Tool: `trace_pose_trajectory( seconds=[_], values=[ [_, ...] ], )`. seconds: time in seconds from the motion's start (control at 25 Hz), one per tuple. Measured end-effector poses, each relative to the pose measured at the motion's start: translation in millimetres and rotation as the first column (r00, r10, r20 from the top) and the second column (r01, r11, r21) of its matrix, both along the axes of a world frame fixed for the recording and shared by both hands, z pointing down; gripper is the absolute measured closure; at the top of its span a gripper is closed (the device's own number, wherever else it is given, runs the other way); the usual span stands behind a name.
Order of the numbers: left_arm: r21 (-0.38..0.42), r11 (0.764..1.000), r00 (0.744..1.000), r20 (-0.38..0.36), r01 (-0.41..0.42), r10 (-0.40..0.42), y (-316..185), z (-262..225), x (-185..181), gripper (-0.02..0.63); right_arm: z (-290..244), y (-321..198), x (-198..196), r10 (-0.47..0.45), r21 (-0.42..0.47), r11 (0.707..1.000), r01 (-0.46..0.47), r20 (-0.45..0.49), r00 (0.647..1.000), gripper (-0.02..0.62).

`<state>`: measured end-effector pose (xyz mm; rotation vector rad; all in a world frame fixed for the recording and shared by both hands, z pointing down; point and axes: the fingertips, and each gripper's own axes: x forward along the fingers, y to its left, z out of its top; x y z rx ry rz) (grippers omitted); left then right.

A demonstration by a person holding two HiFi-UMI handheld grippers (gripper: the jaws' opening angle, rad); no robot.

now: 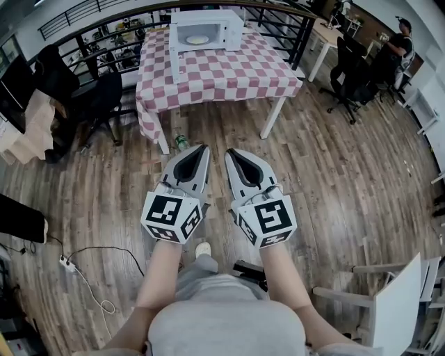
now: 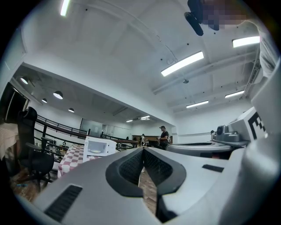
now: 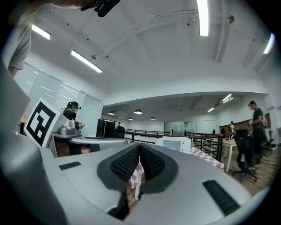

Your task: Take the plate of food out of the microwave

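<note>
far ahead of me, inside the white microwave, the plate of food sits on the oven floor, a pale round shape with something yellowish on it. the microwave's door hangs open to the left. the oven stands at the far edge of a table covered with a red-and-white checked cloth that drapes over its sides. a dark railing runs behind the table.

a stretch of wooden floor lies between me and the table, and both my tools are well apart from it. my left gripper points level toward the table, its jaws pressed together so the ribbed pads meet each other. my right gripper is just beside it, also level, and its jaws are pressed together pad to pad in the same way. each carries its marker cube near my wrist, the left cube and the right cube.

from the left gripper view the microwave shows left of the closed tips, the plate visible in its cavity. from the right gripper view the microwave sits right of the tips.

a green bottle lies on the floor by the table's near left leg. a black office chair stands left of the table, and another chair to the right, with a person at the far right. a power strip and its cable lie on the floor to my left.
</note>
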<state>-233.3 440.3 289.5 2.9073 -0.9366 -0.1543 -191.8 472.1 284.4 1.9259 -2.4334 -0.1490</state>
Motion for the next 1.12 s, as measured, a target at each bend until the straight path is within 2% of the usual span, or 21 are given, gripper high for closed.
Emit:
trace_pose_trajectory(
  seconds=[0.48, 1.12],
  values=[
    [-0.003, 1.0, 1.0, 0.003, -0.023, 0.023, -93.5, -0.6, 7.1, 0.603, 5.0, -89.1, 5.3, 0.013, -0.014, 1.0, -0.013, 0.013, 1.0, 0.569],
    [-0.026, 0.999, 0.999, 0.008, -0.041, 0.041, -170.6, 8.3, 26.2, 0.603, 14.6, -168.0, 24.4, 0.032, -0.044, 0.999, -0.03, 0.033, 0.999, 0.569]
  ],
)
